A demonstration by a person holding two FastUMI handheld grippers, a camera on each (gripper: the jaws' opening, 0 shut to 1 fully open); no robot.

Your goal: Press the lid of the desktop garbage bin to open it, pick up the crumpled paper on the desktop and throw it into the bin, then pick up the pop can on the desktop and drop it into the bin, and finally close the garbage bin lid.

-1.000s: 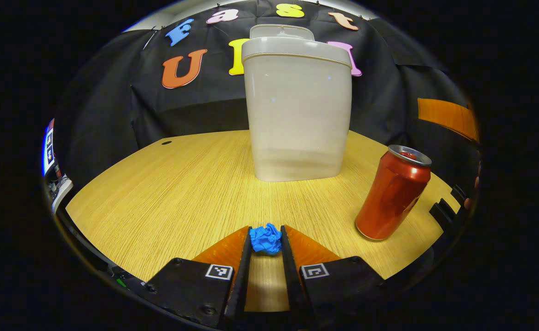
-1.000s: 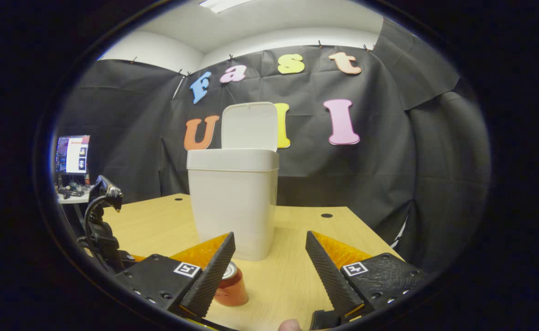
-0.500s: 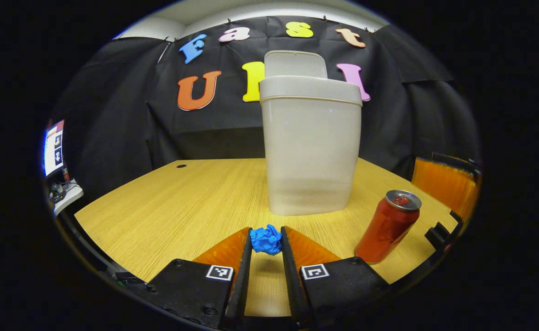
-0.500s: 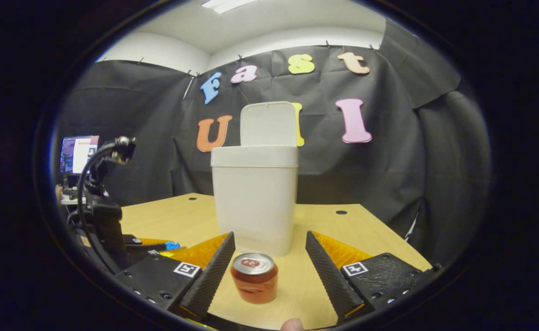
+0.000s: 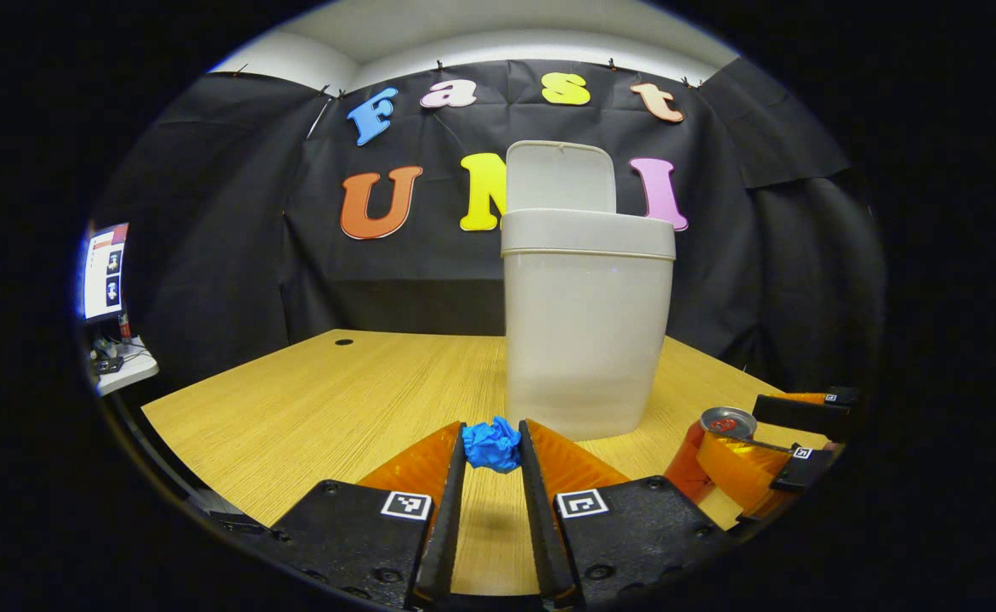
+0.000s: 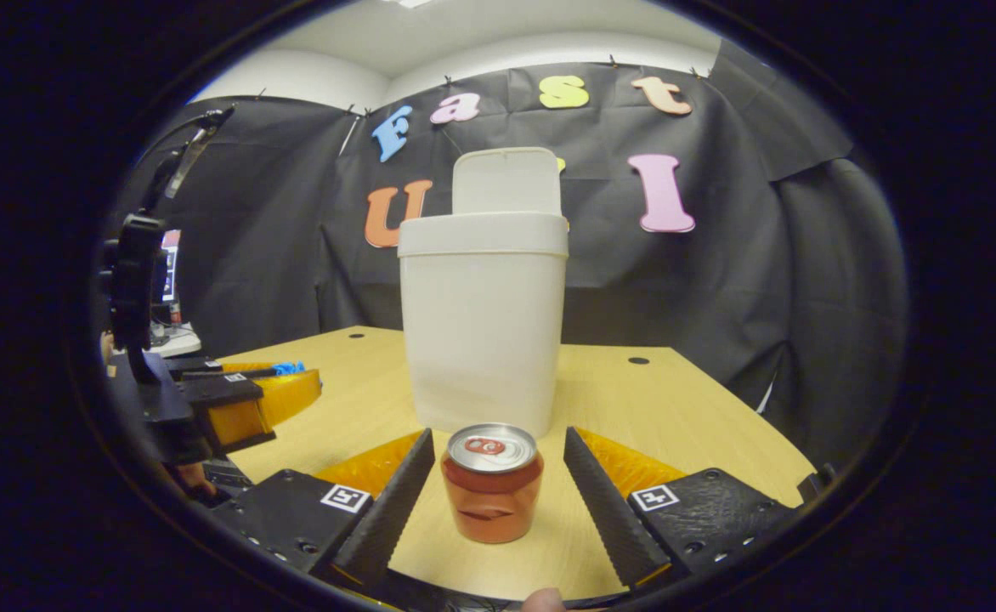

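The white bin (image 5: 587, 323) stands on the wooden table (image 5: 311, 399) with its lid (image 5: 560, 177) tipped up and open. My left gripper (image 5: 491, 429) is shut on the blue crumpled paper (image 5: 491, 445), held above the table in front of the bin. The red pop can (image 6: 494, 484) stands upright between the fingers of my right gripper (image 6: 498, 435), which is open and not touching it. In the left gripper view the can (image 5: 687, 463) shows at lower right, with the right gripper's fingers (image 5: 744, 467) around it. The right gripper view has the left gripper (image 6: 243, 404) and paper (image 6: 287, 368) at left.
The bin (image 6: 481, 331) stands just behind the can, its lid (image 6: 505, 180) upright. A monitor (image 5: 103, 270) and a side desk (image 5: 124, 370) lie beyond the table's left edge. Two small holes (image 6: 638, 360) mark the tabletop near the black cloth wall.
My left gripper has risen and drawn back from the bin with the paper in it. The right gripper has dropped and moved forward, so the can now stands between its open fingers.
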